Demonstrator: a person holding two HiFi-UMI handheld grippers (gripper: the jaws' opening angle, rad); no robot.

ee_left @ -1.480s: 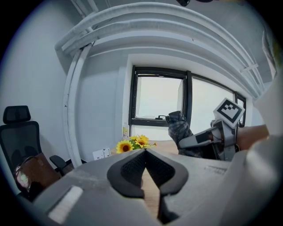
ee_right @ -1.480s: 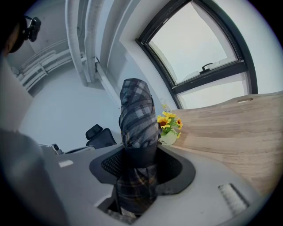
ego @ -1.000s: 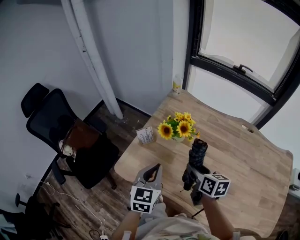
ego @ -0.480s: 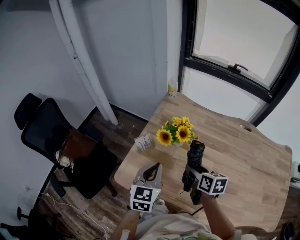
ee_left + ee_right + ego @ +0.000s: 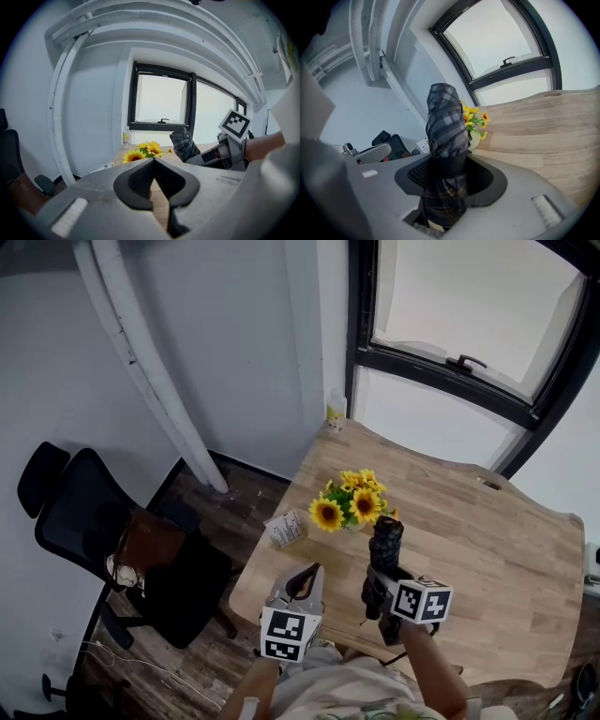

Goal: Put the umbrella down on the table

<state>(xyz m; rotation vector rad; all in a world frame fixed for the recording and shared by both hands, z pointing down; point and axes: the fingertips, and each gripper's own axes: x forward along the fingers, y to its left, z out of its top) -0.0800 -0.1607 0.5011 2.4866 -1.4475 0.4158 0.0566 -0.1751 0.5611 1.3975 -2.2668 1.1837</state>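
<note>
The head view looks steeply down on the table [image 5: 487, 540]; both gripper views face low across it, apparently close, sharing the sunflowers [image 5: 142, 153] and window [image 5: 161, 101].

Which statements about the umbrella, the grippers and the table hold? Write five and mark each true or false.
1. The right gripper is shut on the umbrella. True.
2. The umbrella lies flat on the table. False: it is held up in the jaws, not laid down.
3. The left gripper holds a box. False: its jaws are together and empty.
4. Sunflowers stand on the table. True.
5. The chair is white. False: it is black.
</note>
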